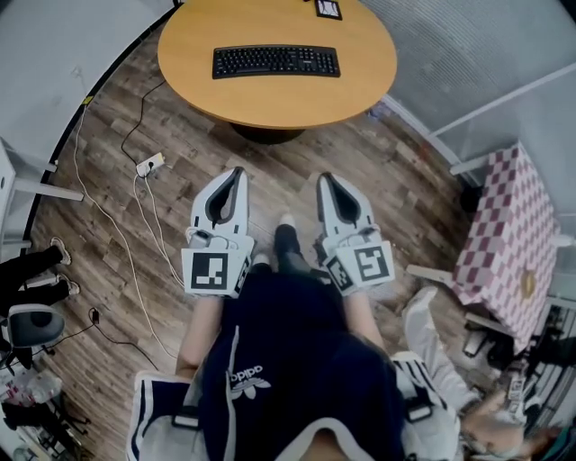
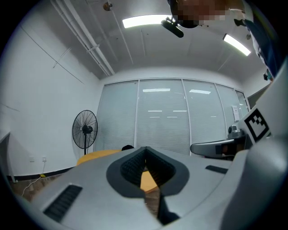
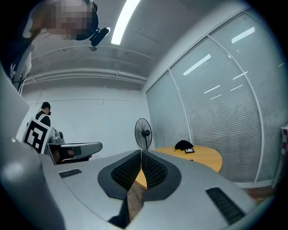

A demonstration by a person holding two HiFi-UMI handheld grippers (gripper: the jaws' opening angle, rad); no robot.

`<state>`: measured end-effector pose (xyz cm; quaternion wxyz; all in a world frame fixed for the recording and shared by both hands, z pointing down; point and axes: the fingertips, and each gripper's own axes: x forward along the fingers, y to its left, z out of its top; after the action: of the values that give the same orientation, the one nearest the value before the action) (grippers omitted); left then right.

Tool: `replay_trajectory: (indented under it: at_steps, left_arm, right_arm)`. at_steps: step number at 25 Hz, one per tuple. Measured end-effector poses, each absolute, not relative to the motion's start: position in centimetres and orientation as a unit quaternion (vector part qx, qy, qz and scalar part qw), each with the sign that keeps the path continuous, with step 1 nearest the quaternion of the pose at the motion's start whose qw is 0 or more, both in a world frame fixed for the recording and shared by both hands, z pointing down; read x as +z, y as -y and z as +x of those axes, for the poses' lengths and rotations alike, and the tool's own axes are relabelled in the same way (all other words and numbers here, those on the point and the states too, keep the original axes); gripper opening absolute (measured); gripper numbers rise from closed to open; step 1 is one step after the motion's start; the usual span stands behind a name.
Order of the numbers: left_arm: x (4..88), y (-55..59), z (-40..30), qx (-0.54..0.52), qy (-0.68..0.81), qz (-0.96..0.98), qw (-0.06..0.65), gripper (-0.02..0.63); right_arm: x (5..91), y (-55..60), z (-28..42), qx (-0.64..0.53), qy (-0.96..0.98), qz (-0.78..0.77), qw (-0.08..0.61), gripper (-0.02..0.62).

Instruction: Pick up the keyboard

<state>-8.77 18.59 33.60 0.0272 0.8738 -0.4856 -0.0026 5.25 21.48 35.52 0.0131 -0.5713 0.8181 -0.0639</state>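
The black keyboard [image 1: 275, 61] lies flat across the middle of a round wooden table [image 1: 189, 54] at the top of the head view. Both grippers are held level over the wood floor, well short of the table and pointing toward it. My left gripper [image 1: 238, 171] is shut with nothing in it, and so is my right gripper [image 1: 323, 177]. In the left gripper view the closed jaws [image 2: 145, 149] cover most of the table [image 2: 96, 156]. The right gripper view shows closed jaws [image 3: 141, 152] before the table [image 3: 202, 156]. Neither gripper view shows the keyboard.
A small framed object [image 1: 328, 9] lies at the table's far edge. A power strip with cables [image 1: 149, 164] lies on the floor left of the table. A checkered-cloth table [image 1: 504, 243] stands at right, a pedestal fan [image 2: 85, 130] by the glass wall. Someone's sleeve [image 1: 432, 356] is nearby, lower right.
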Motion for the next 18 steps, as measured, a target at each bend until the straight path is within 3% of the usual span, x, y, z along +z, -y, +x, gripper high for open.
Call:
replay_trajectory:
  at_steps: [18]
  left_arm:
    - [32.3, -4.3, -3.5, -0.007, 0.538, 0.843, -0.012, 0.005]
  right_arm:
    - [34.4, -5.2, 13.0, -0.04, -0.839, -0.543, 0.009, 0.006]
